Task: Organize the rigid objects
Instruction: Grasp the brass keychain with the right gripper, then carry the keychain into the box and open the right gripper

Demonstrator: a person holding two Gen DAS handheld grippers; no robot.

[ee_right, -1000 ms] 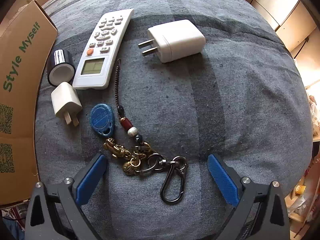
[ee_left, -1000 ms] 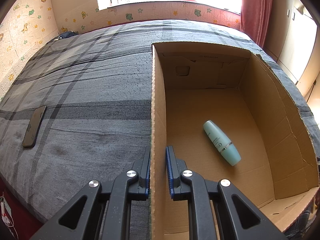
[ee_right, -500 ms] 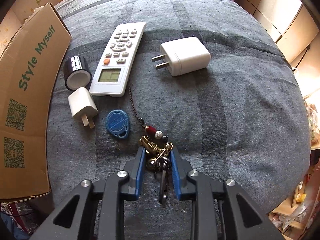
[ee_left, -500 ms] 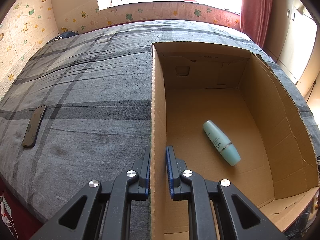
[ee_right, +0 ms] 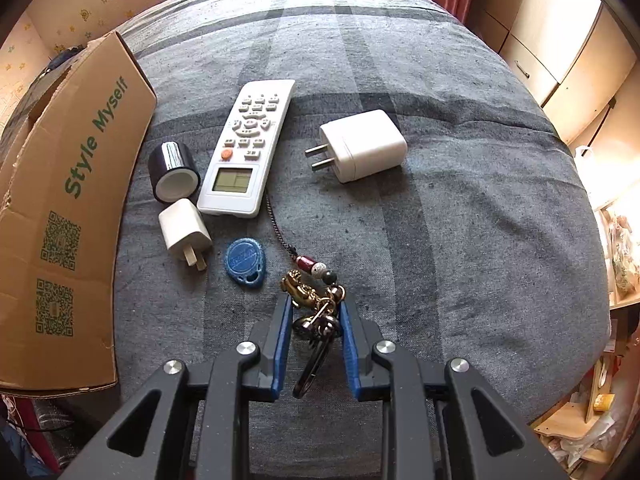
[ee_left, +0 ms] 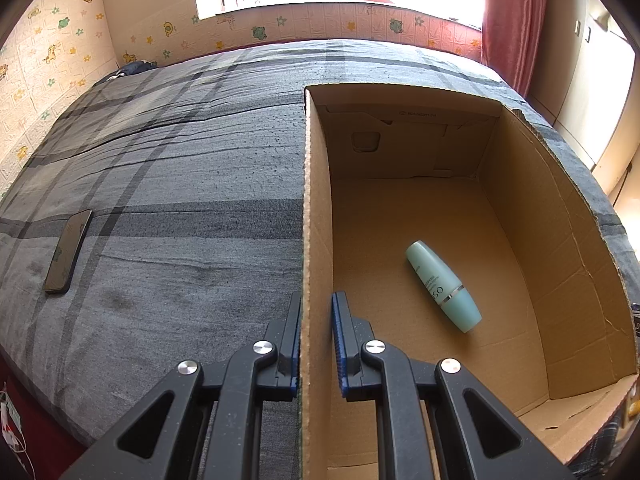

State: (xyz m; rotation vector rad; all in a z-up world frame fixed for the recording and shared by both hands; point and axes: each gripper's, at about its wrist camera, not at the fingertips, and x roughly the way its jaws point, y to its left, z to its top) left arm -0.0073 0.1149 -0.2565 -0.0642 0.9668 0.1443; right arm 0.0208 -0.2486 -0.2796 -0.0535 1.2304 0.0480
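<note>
The left claw (ee_left: 316, 336) is clamped on the side wall of the cardboard box (ee_left: 316, 208), which stands on the bed (ee_left: 160, 184). Inside the box a teal bottle (ee_left: 442, 286) lies on its side, at about 2 o'clock from this claw. The right claw (ee_right: 314, 320) has just been closing and now pinches the keychain (ee_right: 312, 300). The blue tag (ee_right: 245, 262) lies at 10 o'clock from it, the remote (ee_right: 248, 148) at 11 o'clock.
</note>
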